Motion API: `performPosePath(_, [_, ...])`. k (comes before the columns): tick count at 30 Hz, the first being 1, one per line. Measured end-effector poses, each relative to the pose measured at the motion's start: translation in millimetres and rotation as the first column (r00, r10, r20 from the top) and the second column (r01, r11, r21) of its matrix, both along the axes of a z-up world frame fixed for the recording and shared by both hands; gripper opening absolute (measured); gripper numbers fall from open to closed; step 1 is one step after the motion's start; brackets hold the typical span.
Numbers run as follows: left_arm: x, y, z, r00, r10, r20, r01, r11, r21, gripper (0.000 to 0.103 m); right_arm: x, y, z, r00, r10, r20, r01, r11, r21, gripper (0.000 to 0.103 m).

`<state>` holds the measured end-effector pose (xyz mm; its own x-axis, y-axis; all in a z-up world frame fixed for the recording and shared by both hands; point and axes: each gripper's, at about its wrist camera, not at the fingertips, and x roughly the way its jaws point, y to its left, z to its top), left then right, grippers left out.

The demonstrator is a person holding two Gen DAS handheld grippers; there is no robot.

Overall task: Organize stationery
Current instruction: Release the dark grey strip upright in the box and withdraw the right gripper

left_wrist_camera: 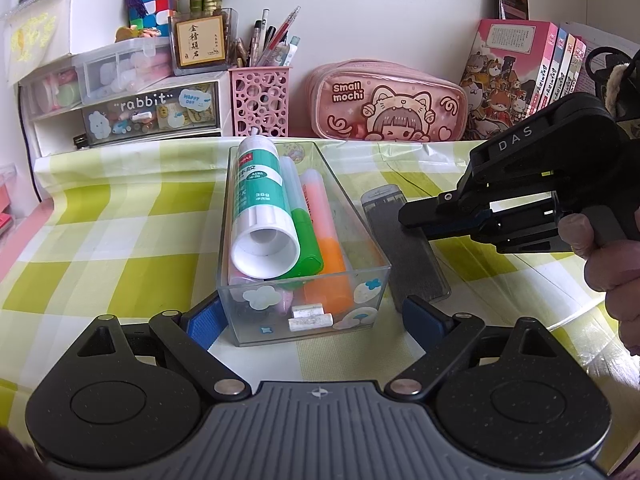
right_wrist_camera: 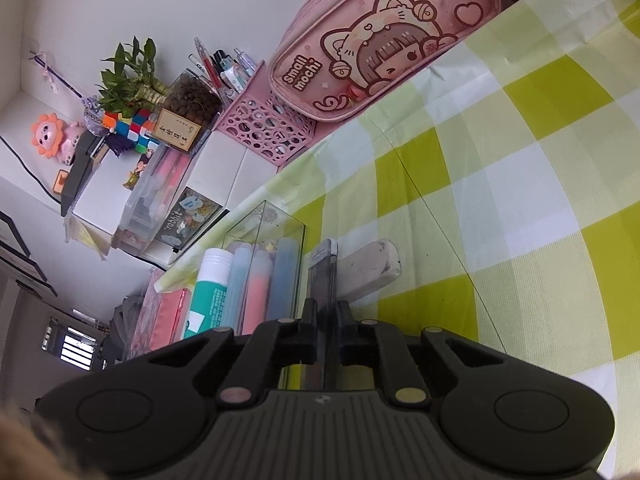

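The left hand-held gripper (left_wrist_camera: pixel 308 318) is standing wide open around the near end of a clear plastic tray (left_wrist_camera: pixel 362 216), a blue pad on either side; whether the pads are touching the walls cannot be told. The tray is sitting on the green-checked tabletop (left_wrist_camera: pixel 120 208) and is holding a glue stick (left_wrist_camera: pixel 256 196), a green marker (left_wrist_camera: pixel 306 240) and an orange highlighter (left_wrist_camera: pixel 326 248). The right hand-held gripper (right_wrist_camera: pixel 327 322) is clamping shut on a flat grey case (right_wrist_camera: pixel 323 272) that is lying just beside the tray's right wall. A whitish eraser (right_wrist_camera: pixel 370 270) is resting beside the case. A pink pencil pouch (left_wrist_camera: pixel 386 100) is lying at the back.
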<state>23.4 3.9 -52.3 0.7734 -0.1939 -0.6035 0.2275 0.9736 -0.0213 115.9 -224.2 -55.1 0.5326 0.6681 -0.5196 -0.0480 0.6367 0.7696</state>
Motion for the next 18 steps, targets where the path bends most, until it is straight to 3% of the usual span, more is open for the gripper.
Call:
performPosePath(7, [0,-1,0,1.0,0.0,0.0,0.0,1.0,0.005,0.089,1,-7,1,0.999,-0.029,-0.016,0.03,0.998,0.049,0.0])
performPosePath(18, [0,-2,0,1.0,0.0,0.0,0.0,1.0,0.006,0.089,6,4,39,0.998,-0.044,0.049,0.039,0.995,0.086,0.0])
